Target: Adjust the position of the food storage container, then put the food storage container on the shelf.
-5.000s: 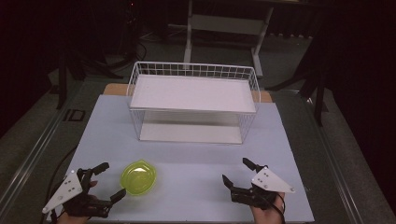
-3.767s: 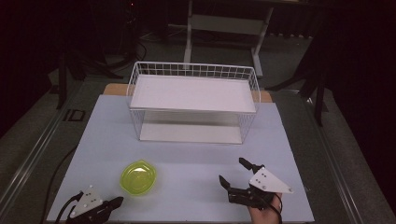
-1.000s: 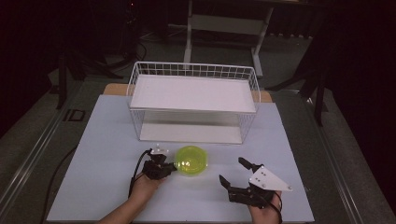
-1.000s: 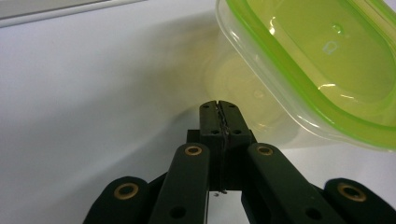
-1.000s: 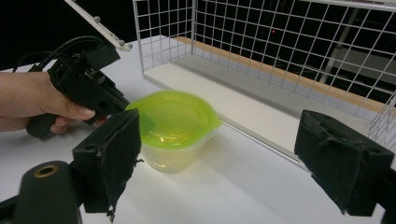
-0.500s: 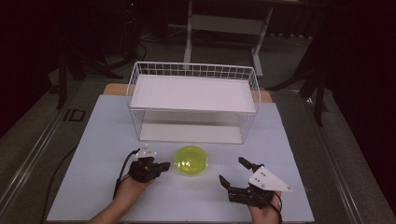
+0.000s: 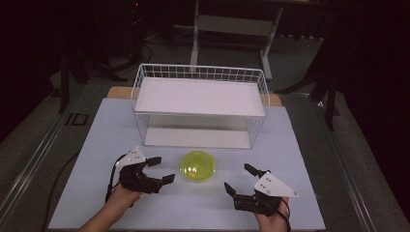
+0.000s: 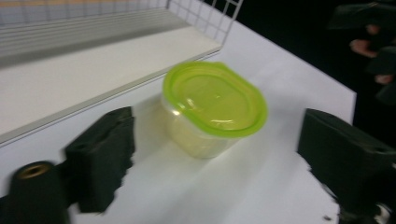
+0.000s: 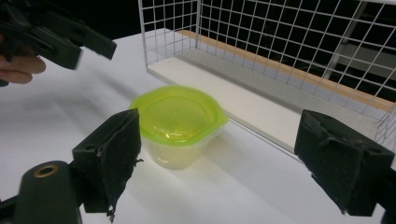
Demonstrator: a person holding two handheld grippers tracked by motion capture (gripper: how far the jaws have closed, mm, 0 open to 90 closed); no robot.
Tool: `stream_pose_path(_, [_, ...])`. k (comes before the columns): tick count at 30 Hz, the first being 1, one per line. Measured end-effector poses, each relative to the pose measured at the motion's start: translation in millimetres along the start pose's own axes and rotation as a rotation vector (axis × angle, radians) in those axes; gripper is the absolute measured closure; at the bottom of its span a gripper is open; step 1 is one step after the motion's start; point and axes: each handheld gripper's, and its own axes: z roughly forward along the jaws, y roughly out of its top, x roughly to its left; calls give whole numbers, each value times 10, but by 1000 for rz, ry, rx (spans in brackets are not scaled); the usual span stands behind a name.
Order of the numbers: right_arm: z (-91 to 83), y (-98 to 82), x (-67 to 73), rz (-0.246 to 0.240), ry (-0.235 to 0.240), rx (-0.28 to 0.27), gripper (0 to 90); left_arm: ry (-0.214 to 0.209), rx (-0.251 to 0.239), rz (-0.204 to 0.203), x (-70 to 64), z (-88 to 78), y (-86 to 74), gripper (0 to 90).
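A clear tub with a lime-green lid (image 7: 198, 166) stands on the white table, just in front of the wire rack (image 7: 200, 104). My left gripper (image 7: 162, 169) hovers a little to its left; its jaws have just been opening and stand wide, with nothing pressed between them. In the left gripper view the tub (image 8: 215, 105) sits free beyond the black pads of the left gripper (image 8: 217, 140). My right gripper (image 7: 237, 177) rests open to the tub's right. In the right gripper view the tub (image 9: 177, 121) lies ahead of the right gripper (image 9: 219, 140), apart from both pads.
The white wire rack has a white upper shelf (image 7: 200, 96) and a lower board (image 9: 243, 98), with its open front facing the tub. The left gripper (image 9: 70, 42) hangs at the upper left of the right gripper view. Table edges run close on both sides.
The left gripper has let go of the tub, opened wide and pulled back to the left and upward. The tub stays where it was set. The right gripper has not moved.
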Motion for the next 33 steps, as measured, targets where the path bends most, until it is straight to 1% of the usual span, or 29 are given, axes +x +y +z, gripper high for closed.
stream_pose_path(1, [6,1,5,-1,1,4,147,-10,-2,-4,5,0,7,52])
stream_pose_path(2, [6,1,5,-1,1,4,147,-28,-5,-9,13,4,13,52])
stream_pose_path(3, [15,3,10,0,7,9,146,-43,-3,-17,16,6,20,19])
stream_pose_path(4, [21,6,15,3,10,17,146,-45,-9,-15,9,7,26,19])
stream_pose_path(5, [40,15,22,-3,20,29,147,-50,-15,-4,-5,8,31,13])
stream_pose_path(7, [51,23,20,-7,24,33,147,-30,-9,15,-42,23,50,13])
stream_pose_path(8, [63,28,16,-4,27,33,147,-48,-12,21,-51,23,61,13])
stream_pose_path(9, [78,38,13,3,32,43,147,-46,-31,21,-59,24,62,12])
stream_pose_path(10, [91,45,8,5,38,53,147,-30,-35,22,-75,29,70,13])
stream_pose_path(11, [106,55,5,6,44,62,147,-40,-35,27,-84,35,80,13])
stream_pose_path(12, [127,73,3,3,47,69,146,-62,-45,40,-89,36,87,14])
stream_pose_path(13, [127,73,3,3,47,69,146,-81,-55,63,-95,41,97,14])
stream_pose_path(14, [139,85,-1,4,45,75,147,-85,-69,105,-105,46,112,14])
stream_pose_path(15, [151,102,-5,7,42,76,147,-85,-73,120,-111,52,123,15])
stream_pose_path(16, [169,127,-17,20,47,72,147,-89,-71,134,-111,60,144,21])
stream_pose_path(17, [169,127,-17,20,47,72,147,-93,-73,139,-106,69,163,21])
stream_pose_path(19, [198,162,-30,28,51,76,147,-92,-79,139,-100,84,198,22])
stream_pose_path(20, [209,174,-35,29,52,80,147,-87,-77,121,-89,89,219,37])
stream_pose_path(21, [226,188,-41,31,53,82,146,-97,-63,73,-71,92,244,60])
stream_pose_path(22, [226,188,-41,31,53,82,146,-97,-63,73,-71,92,244,59])
stream_pose_path(23, [240,202,-46,39,59,80,138,-89,-10,-3,-37,117,303,59])
stream_pose_path(24, [287,237,-59,29,44,81,136,-85,-7,4,-34,124,312,53])
stream_pose_path(25, [299,245,-60,31,42,73,134,-83,7,14,-26,146,328,54])
stream_pose_path(26, [324,260,-65,34,45,77,134,-86,10,18,-21,168,337,53])
stream_pose_path(28, [362,275,-77,27,30,86,136,-81,19,33,-17,213,352,53])
stream_pose_path(30, [404,284,-93,60,45,102,138,-80,32,54,-16,265,367,54])
stream_pose_path(31, [432,283,-108,85,46,99,137,-75,38,61,-16,292,374,54])
stream_pose_path(32, [464,279,-119,103,64,100,128,-76,43,61,-12,311,379,54])
stream_pose_path(33, [498,277,-125,110,69,104,117,-71,44,65,-7,340,385,54])
